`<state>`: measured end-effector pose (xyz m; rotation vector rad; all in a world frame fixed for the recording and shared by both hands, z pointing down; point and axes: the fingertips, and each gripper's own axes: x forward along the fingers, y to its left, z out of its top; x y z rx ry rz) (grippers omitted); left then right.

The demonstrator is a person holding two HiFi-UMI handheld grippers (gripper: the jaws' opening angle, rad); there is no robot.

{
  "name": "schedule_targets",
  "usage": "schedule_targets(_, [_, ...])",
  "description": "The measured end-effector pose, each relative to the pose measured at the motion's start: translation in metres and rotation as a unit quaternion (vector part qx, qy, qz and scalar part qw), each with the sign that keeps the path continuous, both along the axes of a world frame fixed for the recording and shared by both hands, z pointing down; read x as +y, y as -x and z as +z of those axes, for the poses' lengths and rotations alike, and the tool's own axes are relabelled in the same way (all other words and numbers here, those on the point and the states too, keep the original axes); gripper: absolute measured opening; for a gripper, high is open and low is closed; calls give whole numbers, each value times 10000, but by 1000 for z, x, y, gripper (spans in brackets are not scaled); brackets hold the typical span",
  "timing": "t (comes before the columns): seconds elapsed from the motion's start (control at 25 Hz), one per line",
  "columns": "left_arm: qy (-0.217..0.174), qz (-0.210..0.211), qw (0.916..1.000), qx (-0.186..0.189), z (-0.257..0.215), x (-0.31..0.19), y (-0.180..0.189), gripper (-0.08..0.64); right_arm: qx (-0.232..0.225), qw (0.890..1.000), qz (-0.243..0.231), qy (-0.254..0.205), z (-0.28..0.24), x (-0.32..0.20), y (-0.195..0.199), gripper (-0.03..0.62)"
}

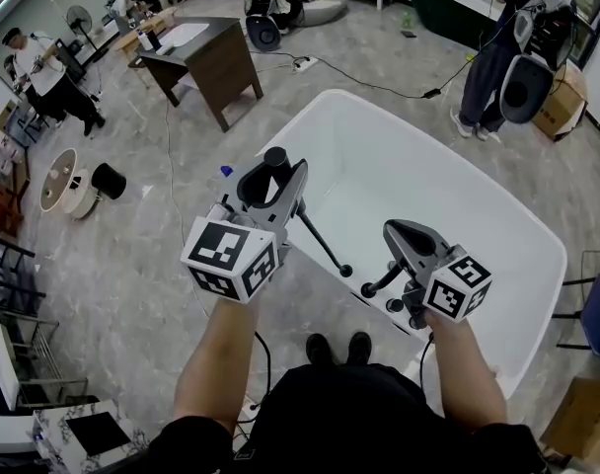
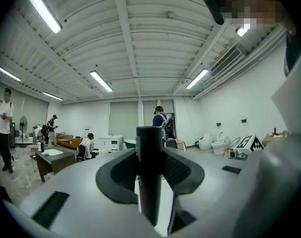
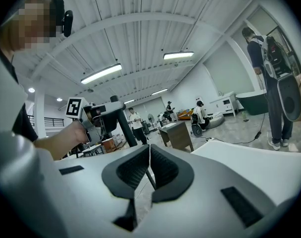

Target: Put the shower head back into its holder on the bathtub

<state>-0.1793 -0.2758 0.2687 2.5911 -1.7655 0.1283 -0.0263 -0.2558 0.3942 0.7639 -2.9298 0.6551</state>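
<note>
We are clamping the shower head (image 1: 276,158) upright in the left gripper's (image 2: 150,162) part-open jaws, near the bathtub's (image 1: 325,99) near rim. The right gripper (image 3: 148,165) is sitting closed and empty, and we are not yet seating the head in its holder.

The room is lit brightly and evenly by long ceiling tube lights (image 2: 101,81), which are shown as white streaks in both gripper views. Only faint, soft shadows are cast on the grey floor (image 1: 132,294). The white bathtub (image 1: 428,186) is rendered bright, without harsh glare. Straight lines are bent strongly toward every edge, the gripper views' corners are blacked out, and their near foreground is slightly blurred.
</note>
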Motion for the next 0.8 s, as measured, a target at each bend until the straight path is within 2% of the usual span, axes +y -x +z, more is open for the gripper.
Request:
schedule_targets(0.32, [229, 343, 9991, 126, 18, -8, -19, 140, 8, 9999, 109, 99, 5, -3, -3, 23])
schedule_targets(0.8, [931, 905, 9912, 264, 82, -14, -63, 140, 82, 9984, 396, 400, 31, 14, -27, 21])
